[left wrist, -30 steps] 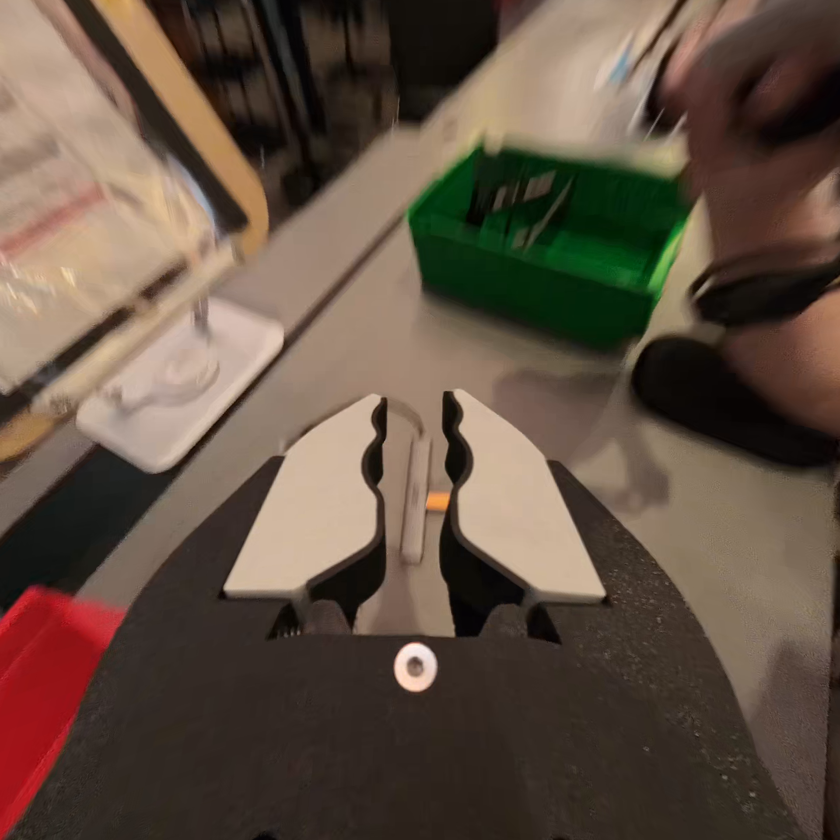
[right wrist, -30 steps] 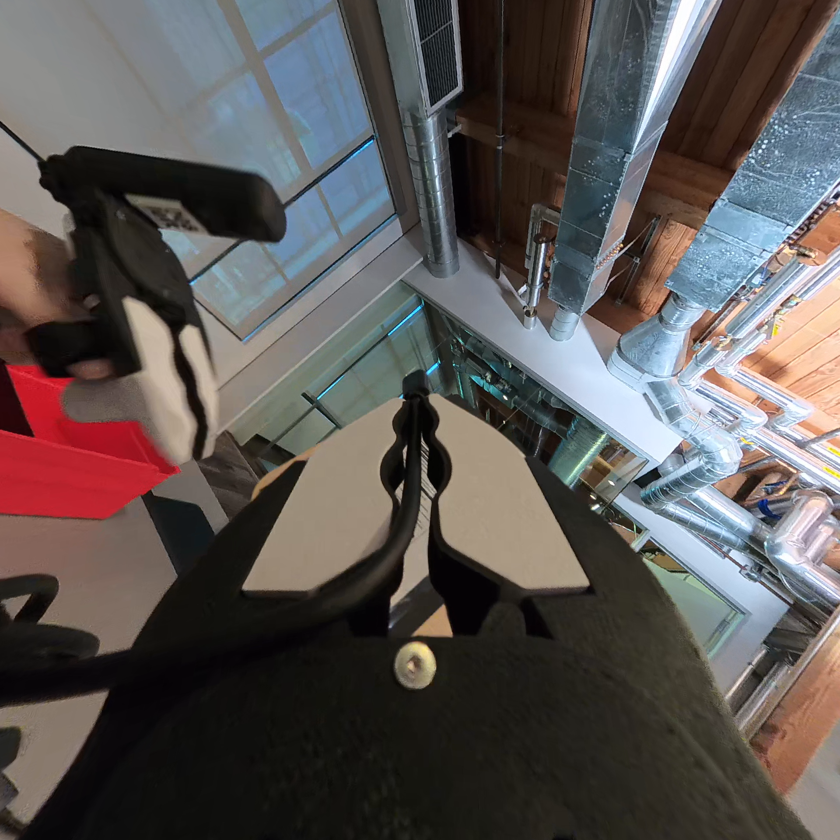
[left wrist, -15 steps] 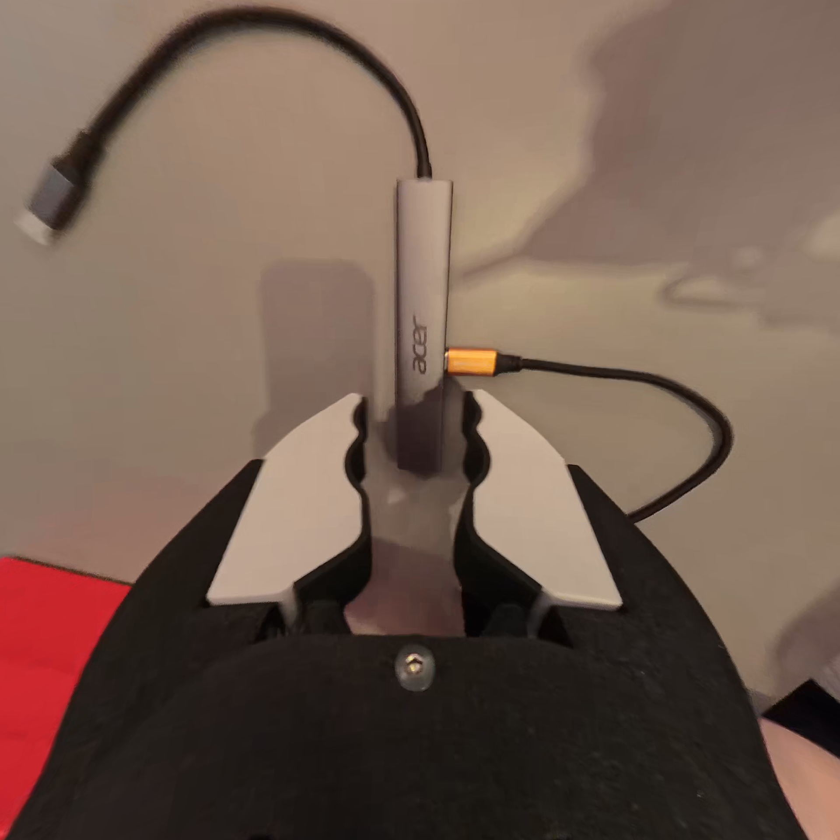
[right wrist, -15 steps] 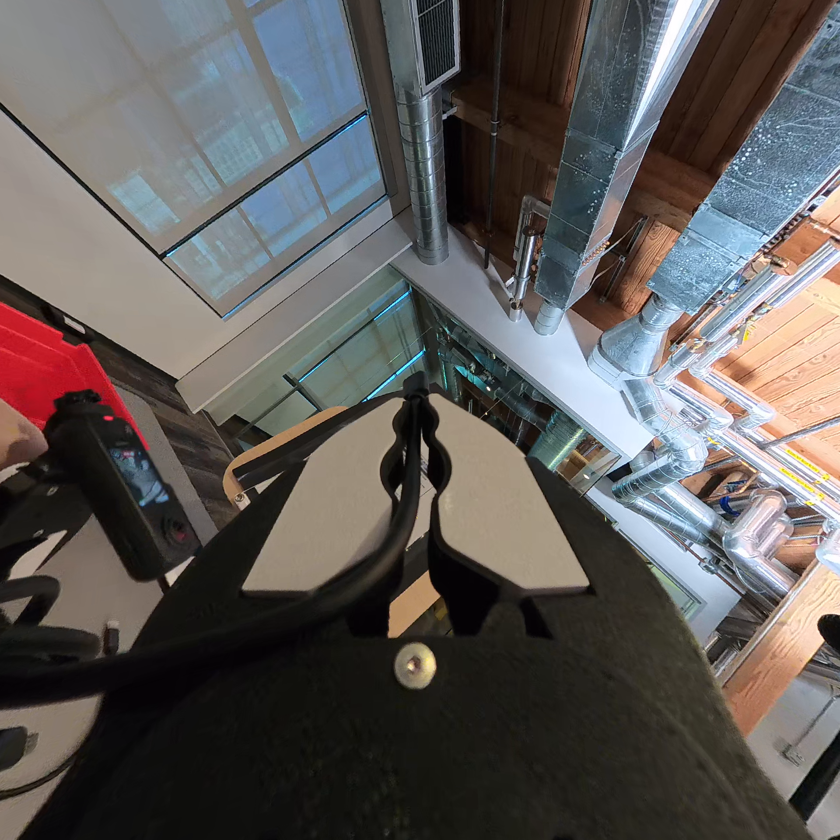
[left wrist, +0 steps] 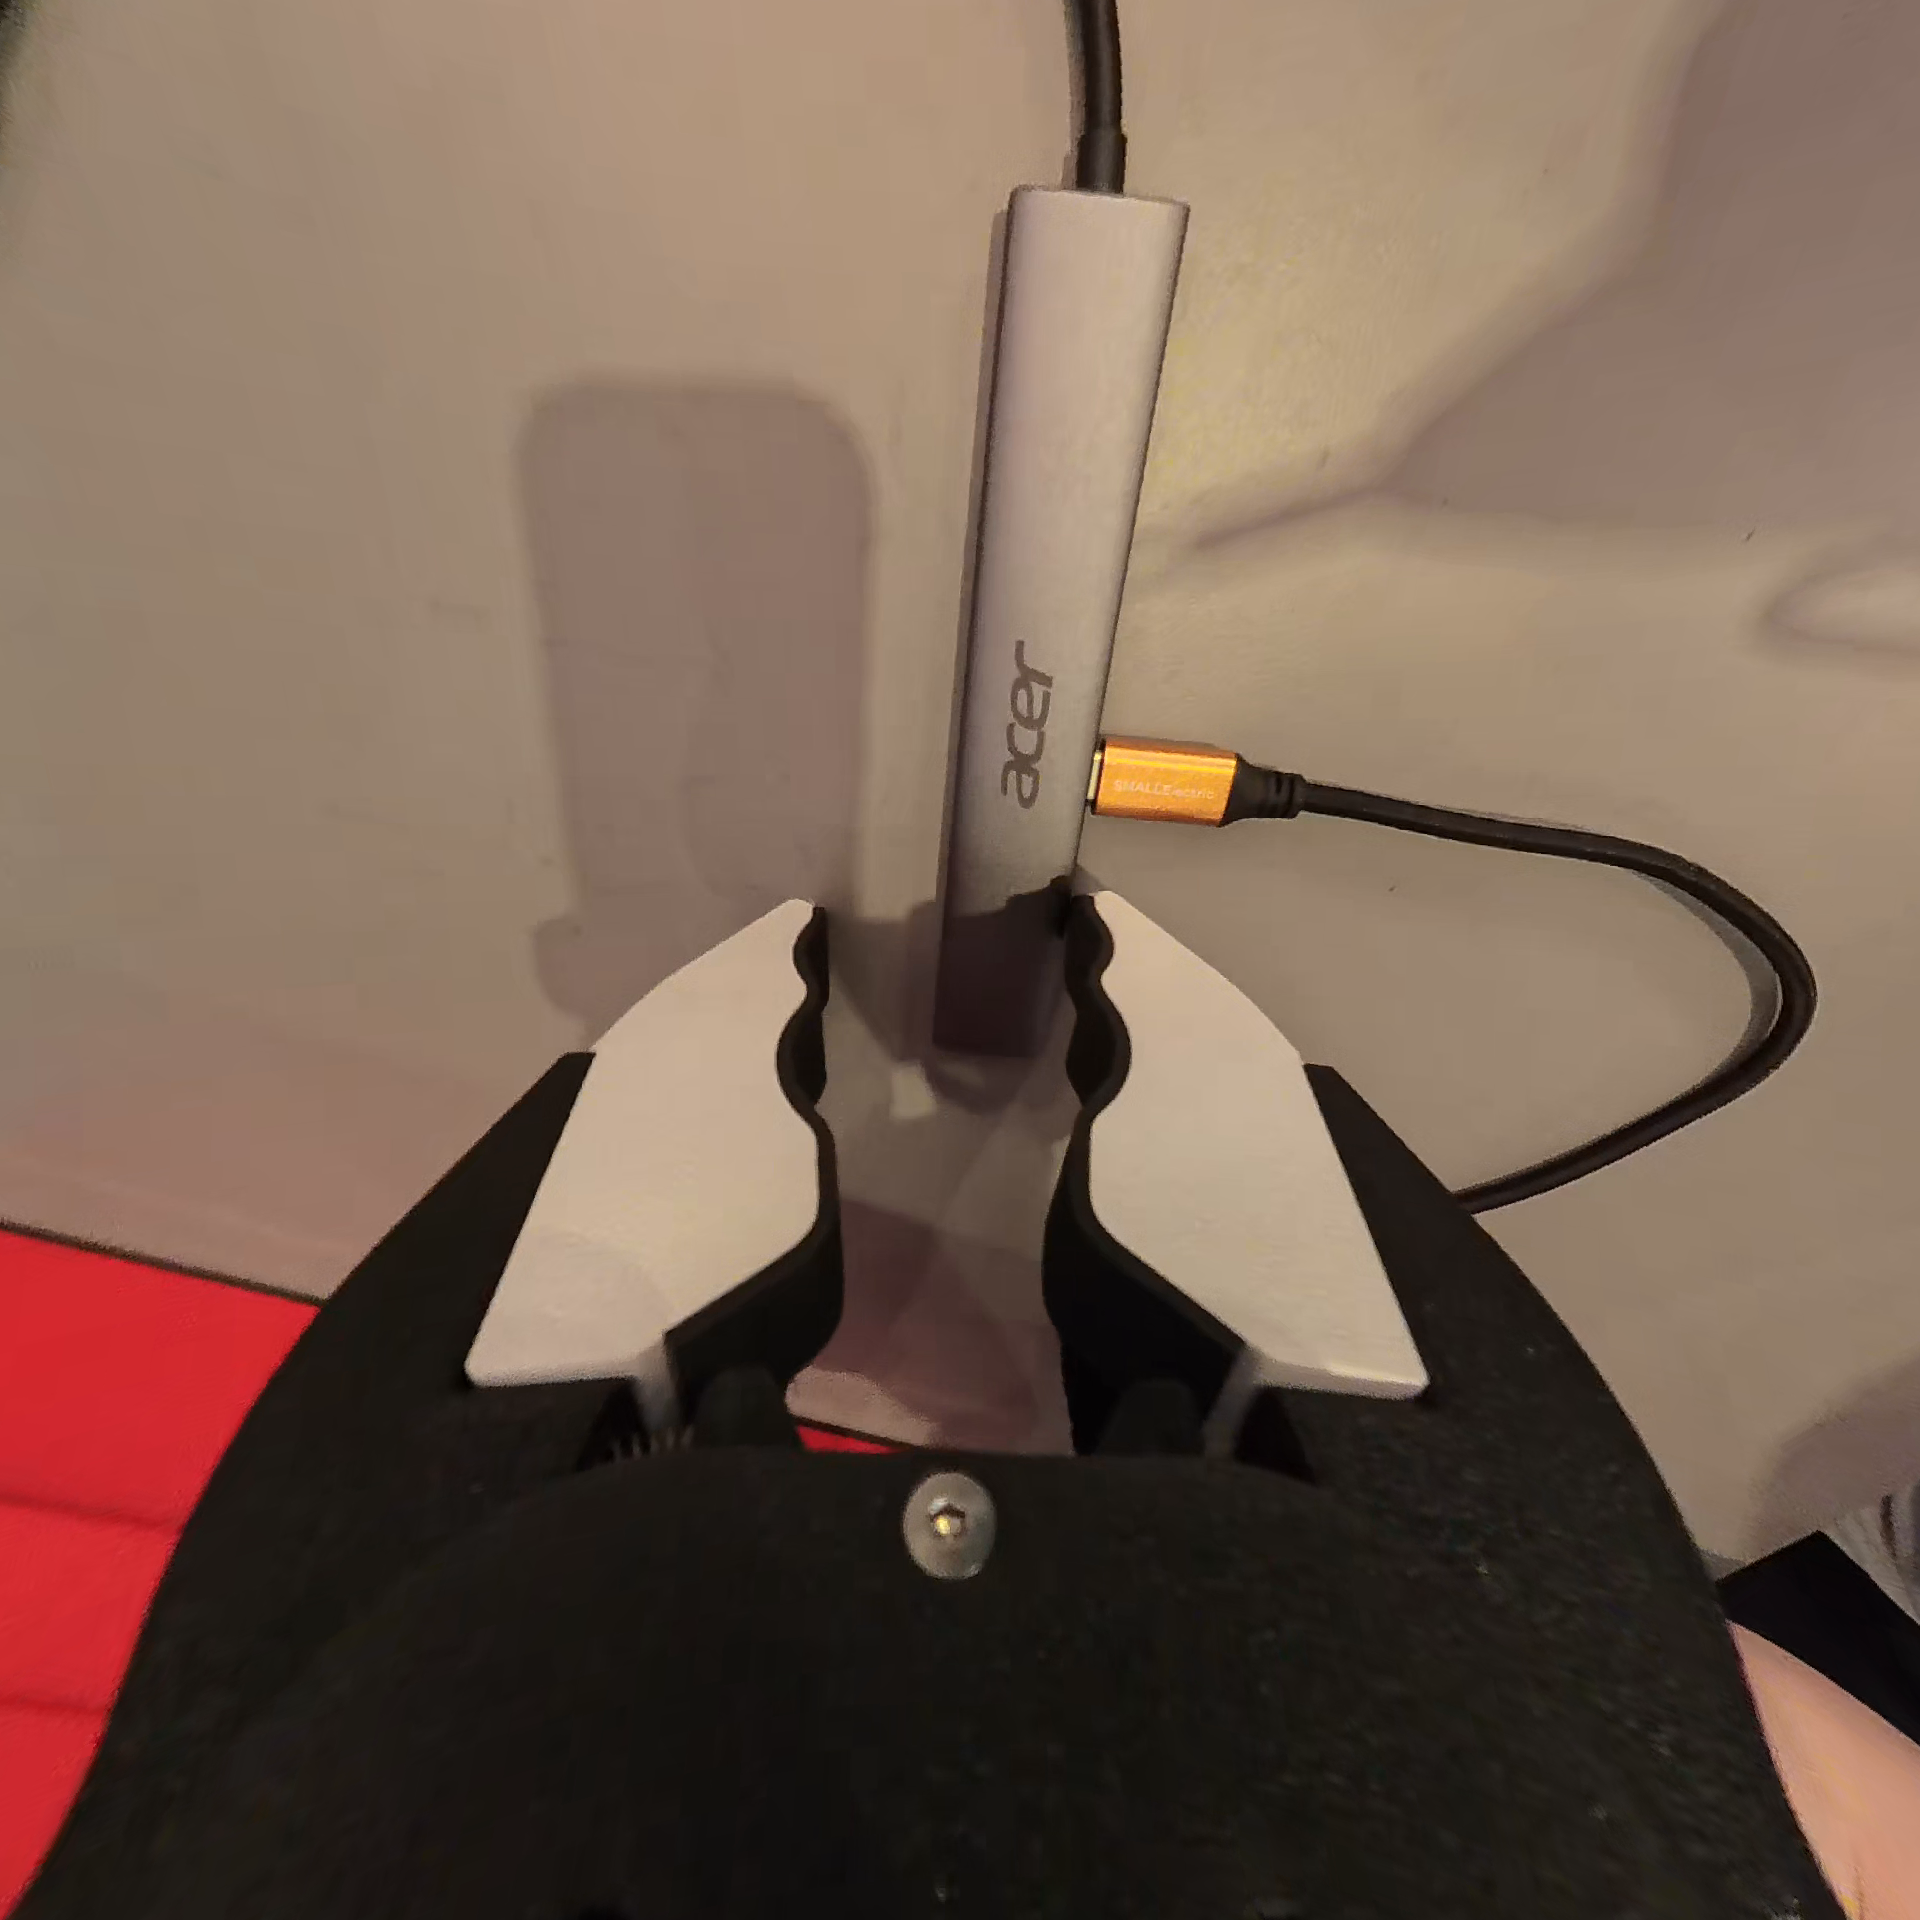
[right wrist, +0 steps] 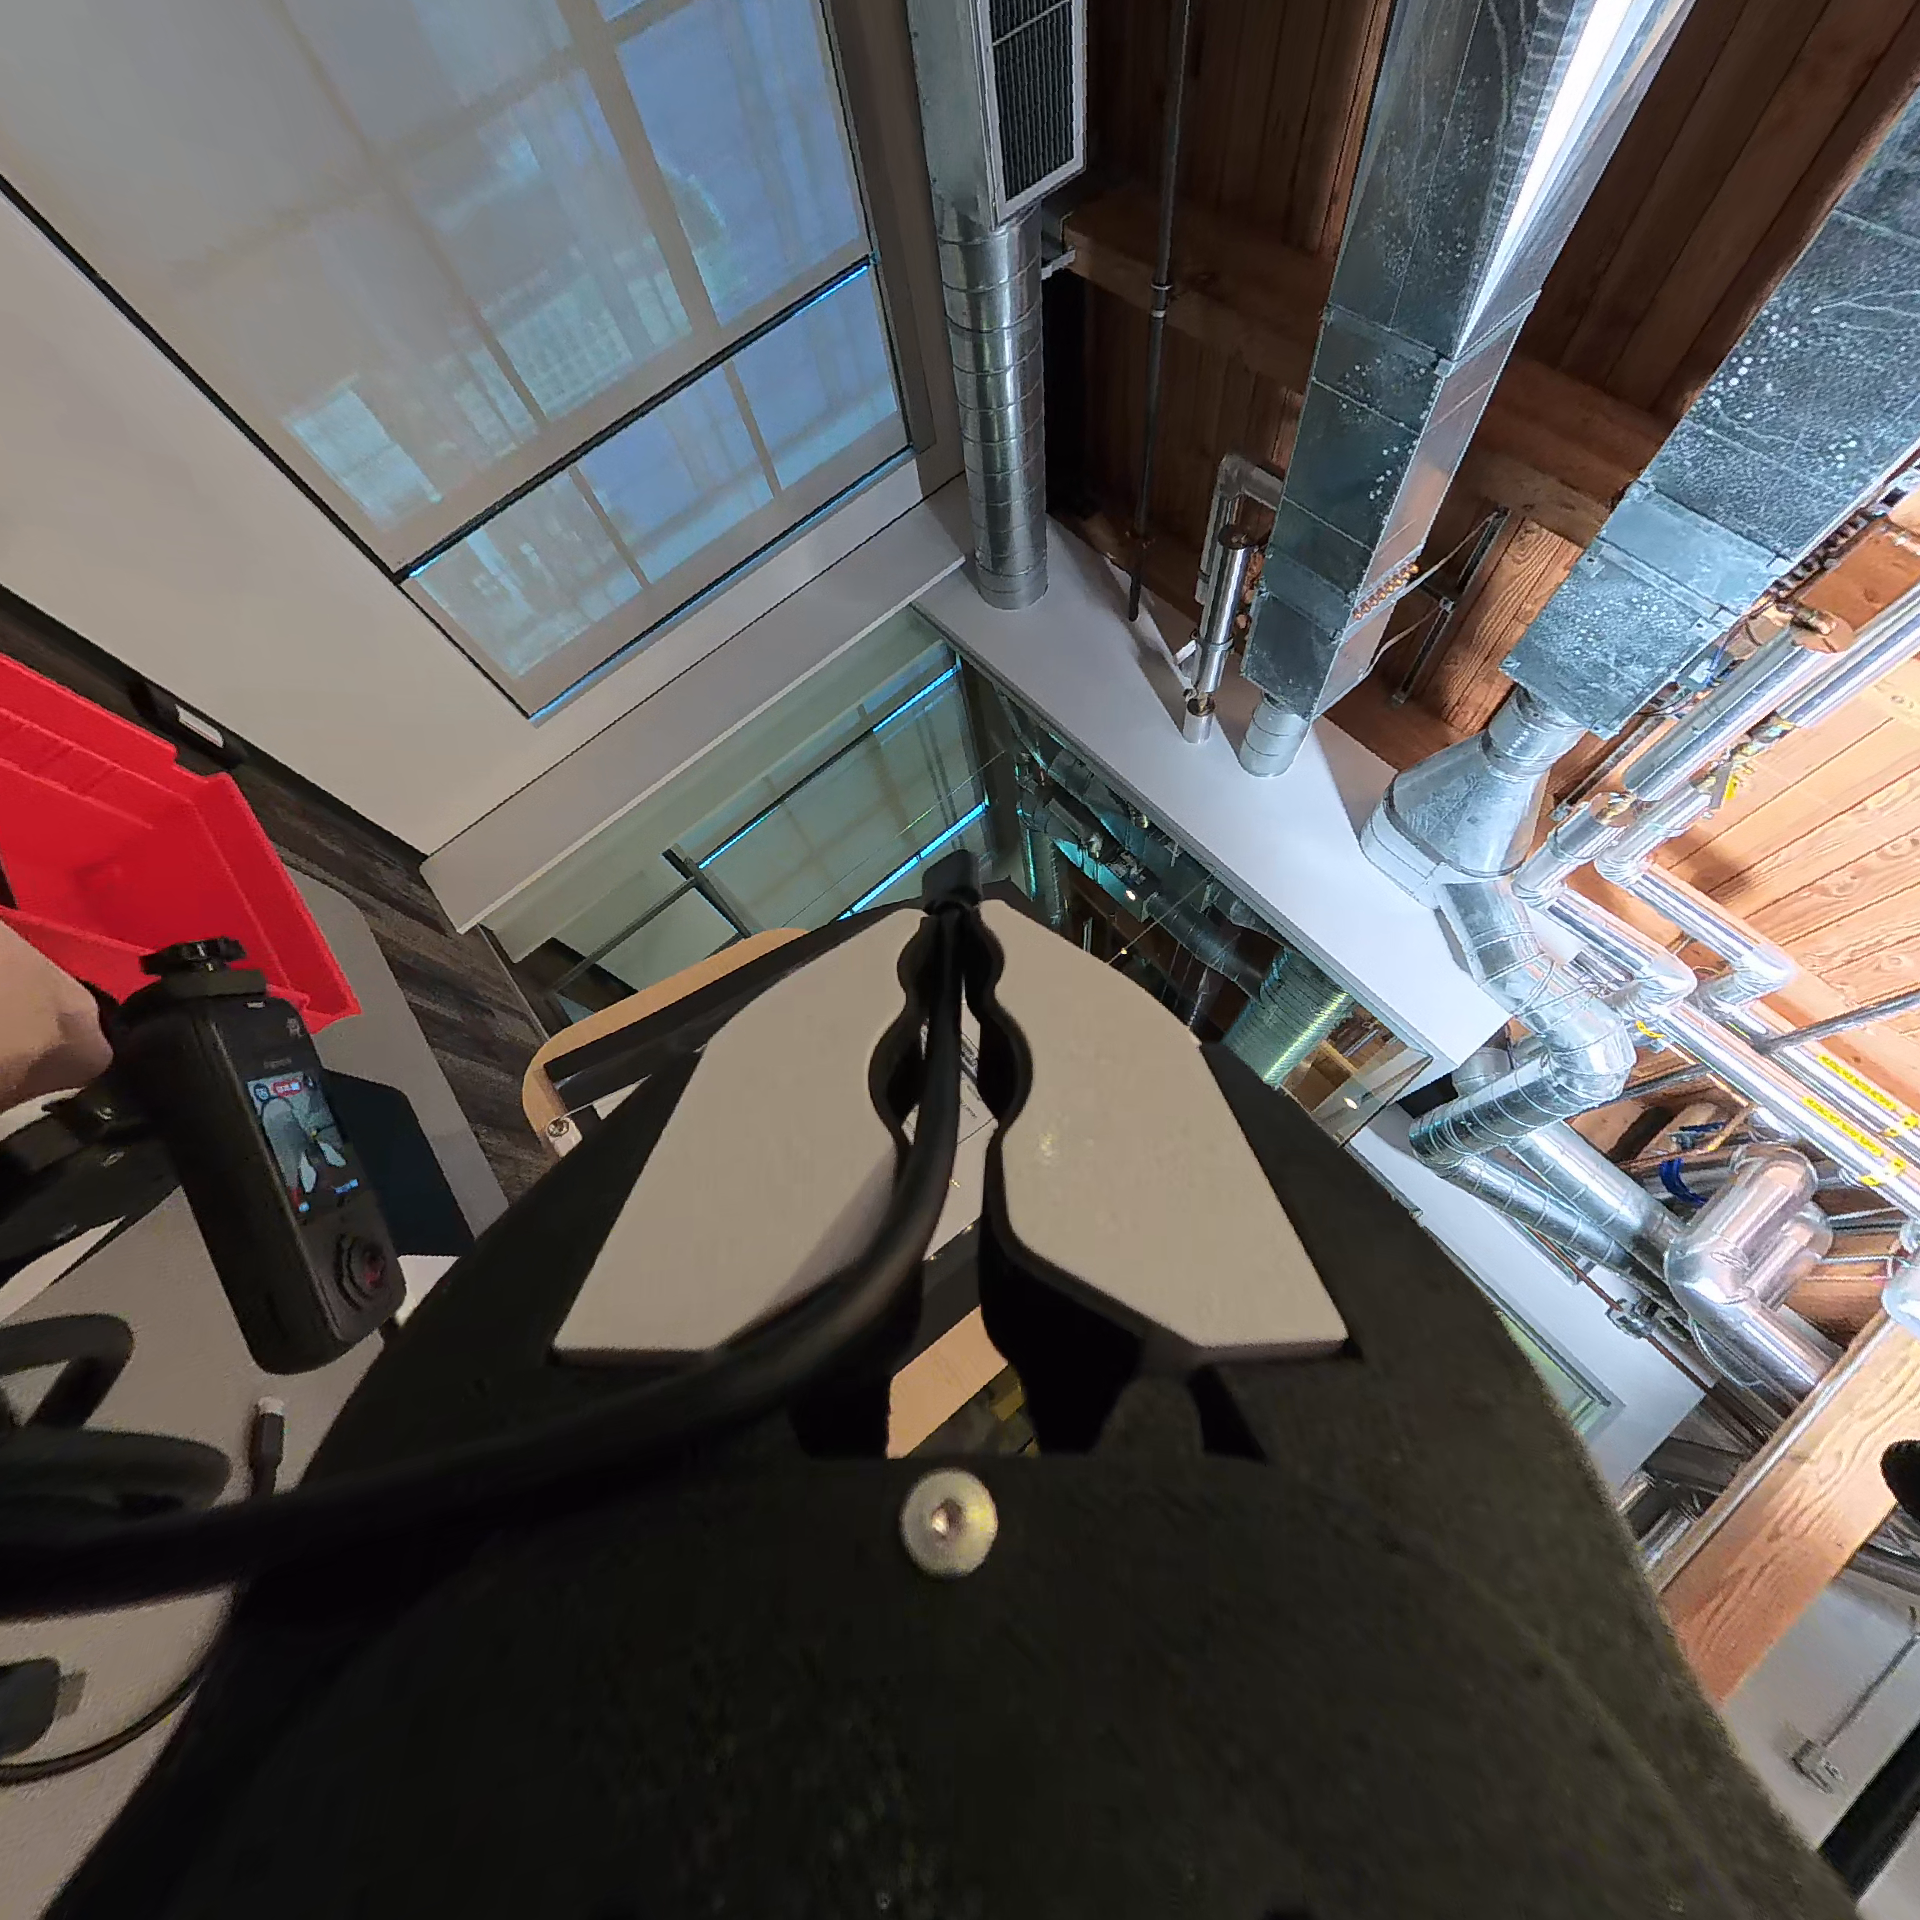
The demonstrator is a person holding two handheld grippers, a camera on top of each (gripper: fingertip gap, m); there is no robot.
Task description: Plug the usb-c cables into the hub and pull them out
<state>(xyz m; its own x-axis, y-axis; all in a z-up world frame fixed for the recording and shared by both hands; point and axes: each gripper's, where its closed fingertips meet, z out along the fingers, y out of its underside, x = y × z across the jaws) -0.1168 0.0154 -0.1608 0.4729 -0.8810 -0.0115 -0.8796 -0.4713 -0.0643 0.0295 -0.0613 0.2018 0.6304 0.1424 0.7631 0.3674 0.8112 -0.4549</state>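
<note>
Grey hub (left wrist: 1049,623) lies on the table (left wrist: 364,520), its long axis straight ahead, near end between the half-open, empty left tongs (left wrist: 945,920). Right tongs (right wrist: 961,914) point upward, clamped on a black cable (right wrist: 925,1132).

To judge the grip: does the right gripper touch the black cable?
Touching. In the right wrist view, the right gripper pinches the black cable between its fingertips.

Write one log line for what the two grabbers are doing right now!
left gripper: open, around near end of grey hub | orange plug: in hub's side | right gripper: shut on black cable, pointing at ceiling
</note>
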